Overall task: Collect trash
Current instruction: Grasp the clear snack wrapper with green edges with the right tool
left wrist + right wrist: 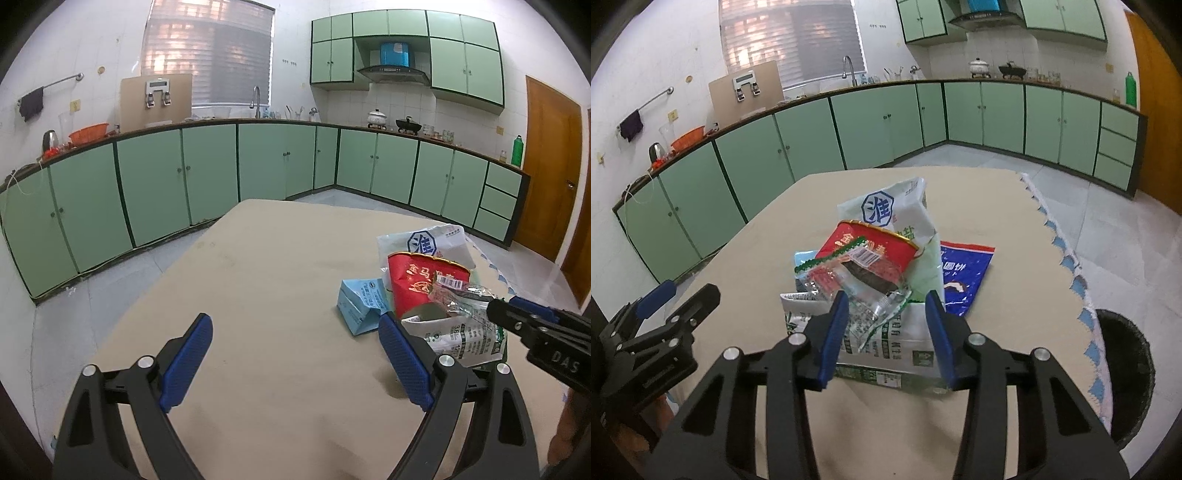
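Right gripper (886, 314): jaws straddling the clear wrapper (864, 295) and green-white carton (897, 350), contact uncertain. Left gripper (295, 354), at nine o'clock: jaws released above tabletop (258, 277).

On the tabletop (1015, 229) we count one red paper cup (868, 254), one white salt bag (886, 210), one blue wrapper (964, 273), one clear wrapper (864, 295), one green-and-white carton (897, 350), one light-blue carton (360, 302), and two claws, the left claw (295, 354) and the right claw (886, 332).
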Motion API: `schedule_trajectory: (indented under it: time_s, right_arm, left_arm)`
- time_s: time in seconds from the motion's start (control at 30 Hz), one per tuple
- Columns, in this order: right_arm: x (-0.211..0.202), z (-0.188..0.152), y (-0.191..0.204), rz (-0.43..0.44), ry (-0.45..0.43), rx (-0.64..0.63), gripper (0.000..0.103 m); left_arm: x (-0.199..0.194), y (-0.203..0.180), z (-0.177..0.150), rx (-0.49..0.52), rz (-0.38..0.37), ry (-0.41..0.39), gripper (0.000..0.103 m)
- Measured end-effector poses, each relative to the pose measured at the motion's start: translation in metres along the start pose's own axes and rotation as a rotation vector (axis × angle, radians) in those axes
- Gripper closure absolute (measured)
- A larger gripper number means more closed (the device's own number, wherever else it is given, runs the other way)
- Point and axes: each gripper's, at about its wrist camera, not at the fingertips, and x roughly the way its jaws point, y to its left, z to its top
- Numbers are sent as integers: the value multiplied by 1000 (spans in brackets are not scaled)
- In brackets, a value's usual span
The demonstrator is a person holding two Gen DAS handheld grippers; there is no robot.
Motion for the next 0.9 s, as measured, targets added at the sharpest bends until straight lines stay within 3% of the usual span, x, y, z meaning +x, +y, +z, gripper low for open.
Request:
schedule_trajectory:
  time_s: [0.27,0.63,0.9]
  right_arm:
    - [-5,2,1,67,19,12,61]
    - [5,1,4,53,41,30,61]
    - [20,1,7,29,78,4,78]
  left_arm:
    - [-2,-1,0,2,1,2,13]
    - [-1,-1,-2,10,8,-1,13]
    - [4,-2,-2,12,5,6,13]
